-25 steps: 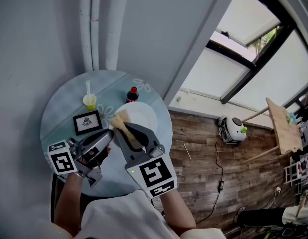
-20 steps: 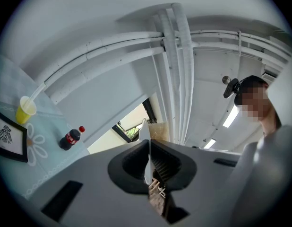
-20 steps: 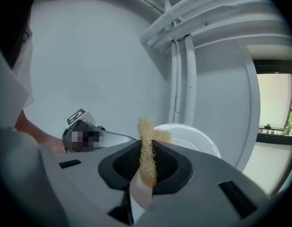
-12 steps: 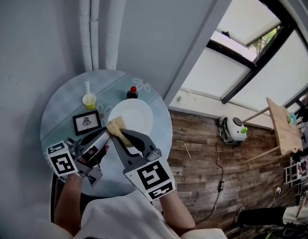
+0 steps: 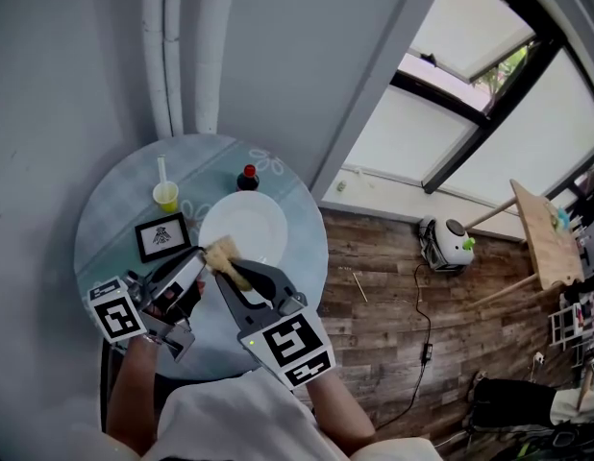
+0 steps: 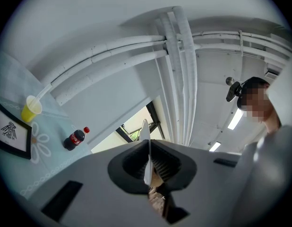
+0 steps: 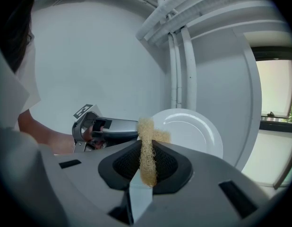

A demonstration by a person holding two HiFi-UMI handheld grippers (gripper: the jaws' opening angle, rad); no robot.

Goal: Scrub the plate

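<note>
The right gripper [image 7: 147, 163] was clamped on a tan, fibrous scrub pad [image 7: 146, 141], which stood up between its jaws; the pad's top end lay at the near rim of the white plate [image 7: 191, 131], though contact could not be made out; the left gripper [image 6: 149, 163] was closed on that plate's rim, the plate showing edge-on between its jaws and held tilted above the round pale-blue table [image 5: 105, 209]; on the table beyond the plate stood a dark bottle [image 5: 247, 178] with a red cap and a yellow cup [image 5: 165, 196] with a straw, and nearer lay a black-framed card [image 5: 162, 238]; white pipes [image 5: 177, 56] ran up the wall behind
</note>
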